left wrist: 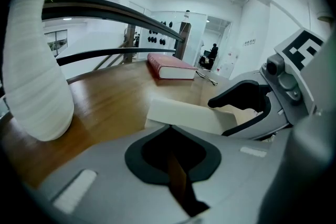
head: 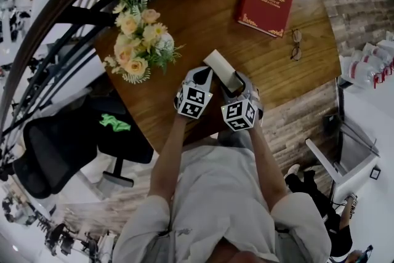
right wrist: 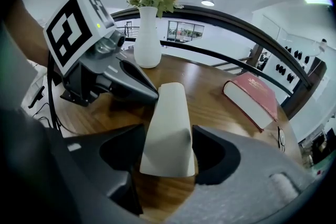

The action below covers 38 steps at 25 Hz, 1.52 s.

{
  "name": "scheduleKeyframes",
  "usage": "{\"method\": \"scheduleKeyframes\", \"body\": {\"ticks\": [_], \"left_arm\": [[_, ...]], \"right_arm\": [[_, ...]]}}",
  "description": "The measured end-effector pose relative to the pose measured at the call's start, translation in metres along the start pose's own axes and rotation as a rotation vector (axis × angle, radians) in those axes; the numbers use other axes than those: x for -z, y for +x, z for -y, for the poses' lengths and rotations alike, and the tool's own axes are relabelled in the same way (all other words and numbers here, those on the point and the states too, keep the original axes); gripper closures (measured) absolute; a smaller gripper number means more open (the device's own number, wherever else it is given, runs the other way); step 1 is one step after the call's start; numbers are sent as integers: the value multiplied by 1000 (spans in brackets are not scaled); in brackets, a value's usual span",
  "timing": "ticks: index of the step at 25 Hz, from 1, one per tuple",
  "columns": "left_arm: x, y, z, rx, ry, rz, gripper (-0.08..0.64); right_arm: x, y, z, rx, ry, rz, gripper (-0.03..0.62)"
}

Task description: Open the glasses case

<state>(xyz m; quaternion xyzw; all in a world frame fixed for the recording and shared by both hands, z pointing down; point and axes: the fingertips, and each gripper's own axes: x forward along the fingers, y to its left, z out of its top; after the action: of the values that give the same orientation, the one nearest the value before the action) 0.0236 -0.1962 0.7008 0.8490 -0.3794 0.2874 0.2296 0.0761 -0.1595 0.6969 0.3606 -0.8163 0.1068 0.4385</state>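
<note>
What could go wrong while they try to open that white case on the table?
1. The case lies loose between the right gripper's open jaws. A push from the left gripper, whose closed tip is at its side, might slide or twist it instead of opening it.
2. The vase stands close beside the left gripper, so a wide swing that way could tip it over.

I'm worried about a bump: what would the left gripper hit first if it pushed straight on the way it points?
The case, lying just past the left gripper's closed tips; whether they already touch it is unclear.
</note>
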Motion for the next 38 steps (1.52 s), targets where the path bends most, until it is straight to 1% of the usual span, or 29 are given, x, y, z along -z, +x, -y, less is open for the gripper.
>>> {"method": "scheduleKeyframes", "body": {"ticks": [7, 13, 19, 24, 30, 34, 38], "left_arm": [[-1, 1, 0, 0, -1, -6, 541], [2, 0, -1, -8, 7, -21, 541], [3, 1, -3, -14, 11, -24, 540], [2, 2, -2, -11, 6, -20, 540], [2, 2, -1, -6, 1, -19, 540], [3, 2, -4, -17, 10, -22, 540], [3, 2, -2, -10, 3, -23, 540]], "right_arm": [[1, 3, 1, -6, -6, 4, 313], [0, 1, 3, -41, 46, 15, 319], [-1, 1, 4, -56, 69, 16, 321], [-2, -1, 5, -55, 80, 19, 321], [-4, -5, 4, -45, 68, 29, 337], [-7, -10, 6, -36, 73, 40, 345], [-10, -16, 10, -28, 75, 55, 357]]}}
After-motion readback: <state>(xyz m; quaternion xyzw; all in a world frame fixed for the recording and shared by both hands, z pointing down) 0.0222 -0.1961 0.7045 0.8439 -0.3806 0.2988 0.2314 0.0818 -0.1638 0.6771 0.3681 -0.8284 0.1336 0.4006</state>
